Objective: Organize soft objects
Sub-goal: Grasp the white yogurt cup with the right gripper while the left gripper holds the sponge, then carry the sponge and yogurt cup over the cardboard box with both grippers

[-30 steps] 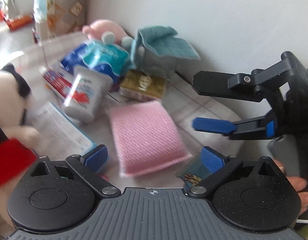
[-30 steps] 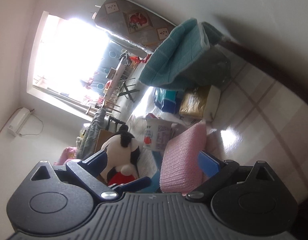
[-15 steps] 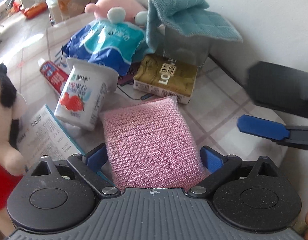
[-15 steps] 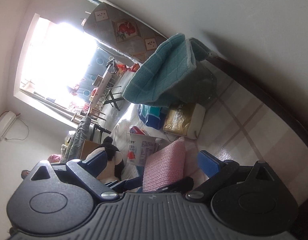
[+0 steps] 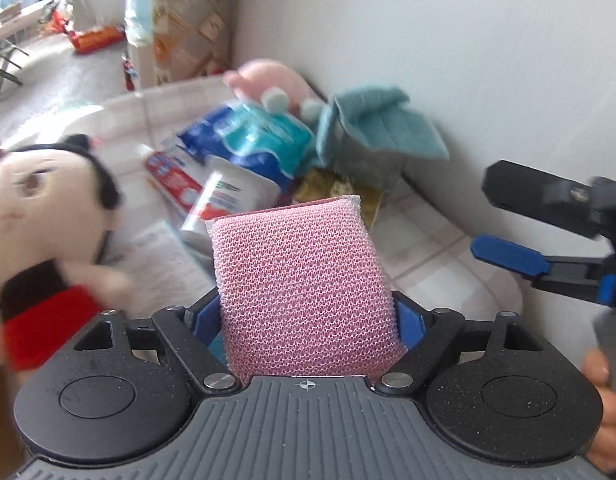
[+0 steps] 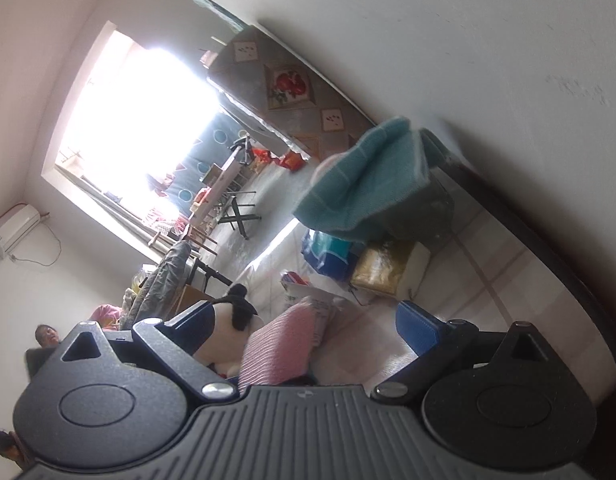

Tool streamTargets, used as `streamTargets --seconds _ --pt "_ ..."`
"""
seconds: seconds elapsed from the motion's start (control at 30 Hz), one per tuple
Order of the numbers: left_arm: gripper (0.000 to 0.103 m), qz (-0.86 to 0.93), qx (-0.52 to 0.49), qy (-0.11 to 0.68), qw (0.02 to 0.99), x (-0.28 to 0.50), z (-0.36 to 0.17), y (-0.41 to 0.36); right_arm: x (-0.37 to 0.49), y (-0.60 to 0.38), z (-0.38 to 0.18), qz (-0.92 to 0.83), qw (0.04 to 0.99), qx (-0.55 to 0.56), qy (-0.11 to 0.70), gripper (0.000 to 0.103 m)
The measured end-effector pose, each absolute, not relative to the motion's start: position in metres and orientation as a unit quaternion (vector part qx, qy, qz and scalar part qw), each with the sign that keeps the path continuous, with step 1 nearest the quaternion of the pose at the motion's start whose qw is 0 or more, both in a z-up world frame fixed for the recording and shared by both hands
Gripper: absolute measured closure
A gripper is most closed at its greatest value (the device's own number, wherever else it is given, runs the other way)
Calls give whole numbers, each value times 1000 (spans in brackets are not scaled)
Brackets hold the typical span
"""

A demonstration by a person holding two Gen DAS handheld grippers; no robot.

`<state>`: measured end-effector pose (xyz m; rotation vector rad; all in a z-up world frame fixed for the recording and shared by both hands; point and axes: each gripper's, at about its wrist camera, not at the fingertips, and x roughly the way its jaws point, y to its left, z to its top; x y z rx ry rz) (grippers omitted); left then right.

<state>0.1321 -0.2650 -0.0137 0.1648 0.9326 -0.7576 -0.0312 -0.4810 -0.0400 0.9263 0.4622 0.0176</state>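
Observation:
A pink mesh sponge (image 5: 299, 280) stands lifted off the table between the blue pads of my left gripper (image 5: 308, 314). The jaws are closing and the pads press on its two sides. In the right wrist view the same sponge (image 6: 283, 348) shows low in the middle. My right gripper (image 6: 303, 322) is open with nothing between its fingers; it also shows at the right edge of the left wrist view (image 5: 482, 216). A plush doll (image 5: 39, 216) in black and red sits at the left. A pink plush (image 5: 267, 80) lies at the back by the wall. A teal cloth (image 5: 380, 128) drapes over a grey container.
On the checked tabletop (image 5: 436, 248) lie a blue wipes pack (image 5: 247, 140), a toothpaste tube (image 5: 167, 176), a yogurt cup (image 5: 227, 196), a gold box (image 5: 332, 188) and a booklet (image 5: 155, 256). A white wall (image 5: 428, 40) runs along the right.
My left gripper has closed onto the pink sponge and raised it from the table, front edge tipped up. The right gripper has risen slightly and stays open.

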Motion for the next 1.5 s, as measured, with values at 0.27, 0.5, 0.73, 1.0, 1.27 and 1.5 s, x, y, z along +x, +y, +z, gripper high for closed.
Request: streamTargets --seconds 0.27,0.5,0.73,1.0,1.27,1.5 --pt "19 -310 43 399 862 114 4 -201 21 -457 -43 56 864 425 263 4" --pt "19 -285 4 398 872 118 3 -162 94 -432 -68 40 851 410 326 9" --pt "19 -302 -17 389 870 120 6 -145 143 -425 -90 -14 835 414 363 19" --pt "19 -322 -31 395 860 123 -2 -130 148 -410 -90 -48 843 395 361 36" --pt "19 -330 -44 383 862 116 8 -116 111 -411 -71 -54 862 381 329 53" --pt "19 -329 -56 369 868 99 20 -102 84 -410 -56 -50 878 352 321 53"
